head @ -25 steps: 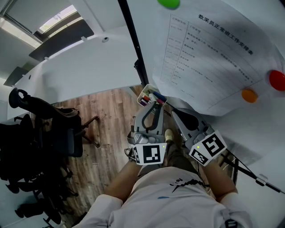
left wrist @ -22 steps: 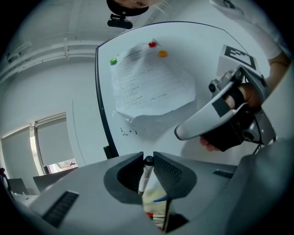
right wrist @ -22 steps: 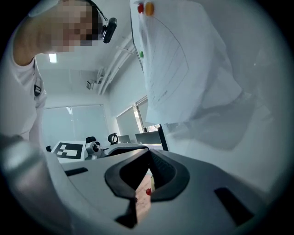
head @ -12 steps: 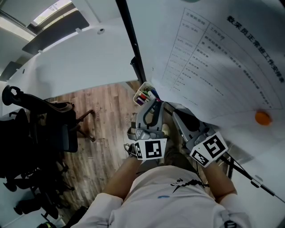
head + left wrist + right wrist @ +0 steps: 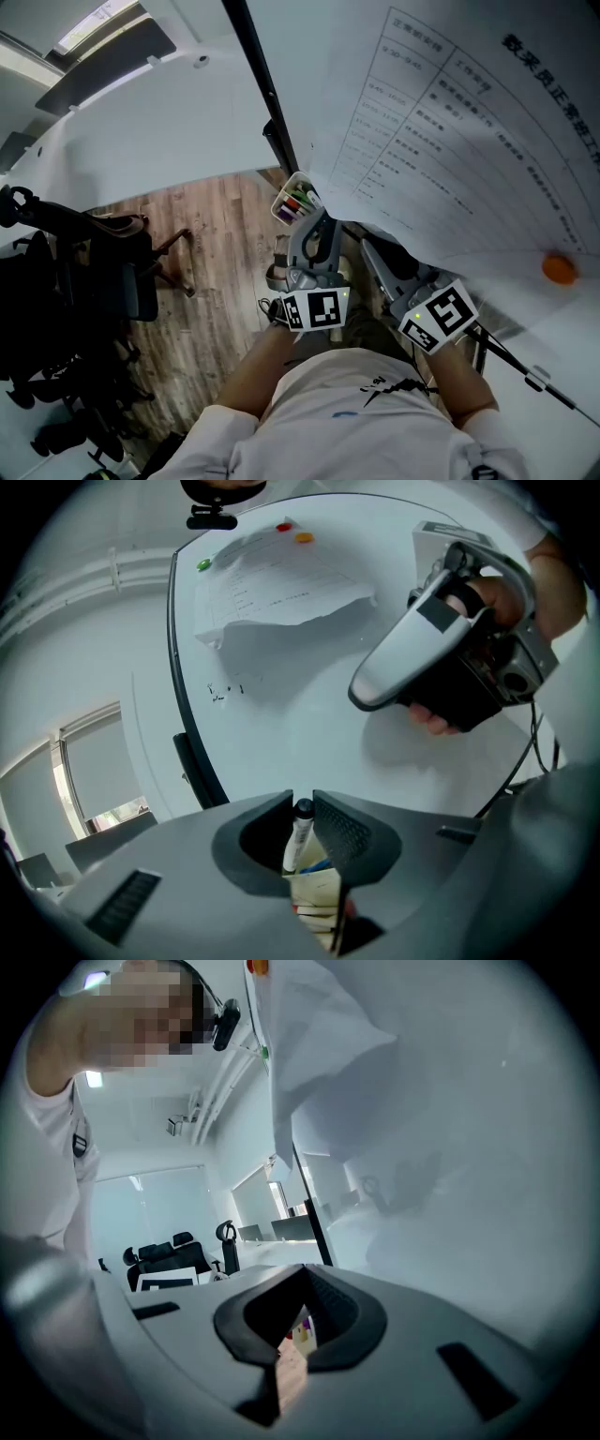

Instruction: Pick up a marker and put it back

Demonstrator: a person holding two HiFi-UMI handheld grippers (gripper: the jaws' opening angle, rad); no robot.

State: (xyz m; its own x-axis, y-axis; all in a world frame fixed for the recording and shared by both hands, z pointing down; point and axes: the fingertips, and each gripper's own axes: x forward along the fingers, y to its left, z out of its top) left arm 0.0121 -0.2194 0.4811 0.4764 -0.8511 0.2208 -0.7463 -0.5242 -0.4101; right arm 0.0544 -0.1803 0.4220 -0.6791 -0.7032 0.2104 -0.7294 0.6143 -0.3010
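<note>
My left gripper (image 5: 318, 221) hangs just over the small marker box (image 5: 294, 198) fixed at the whiteboard's lower edge; several coloured markers stand in the box. In the left gripper view its jaws (image 5: 299, 803) are shut on a white marker with a black cap (image 5: 297, 834), with the box (image 5: 317, 894) right below. My right gripper (image 5: 367, 247) sits beside it on the right, close to the board. In the right gripper view that gripper (image 5: 302, 1275) has its tips together and nothing between them. From the left gripper view the right gripper (image 5: 367, 694) points at the board.
The whiteboard (image 5: 441, 234) fills the right side, with a printed sheet (image 5: 469, 112) and an orange magnet (image 5: 560, 269) on it. Its black frame post (image 5: 258, 84) runs down to the box. Black office chairs (image 5: 84, 281) stand on the wooden floor (image 5: 220, 253) at the left.
The head view has swung, so the red and green magnets have left the picture. Both grippers keep their places by the marker box.
</note>
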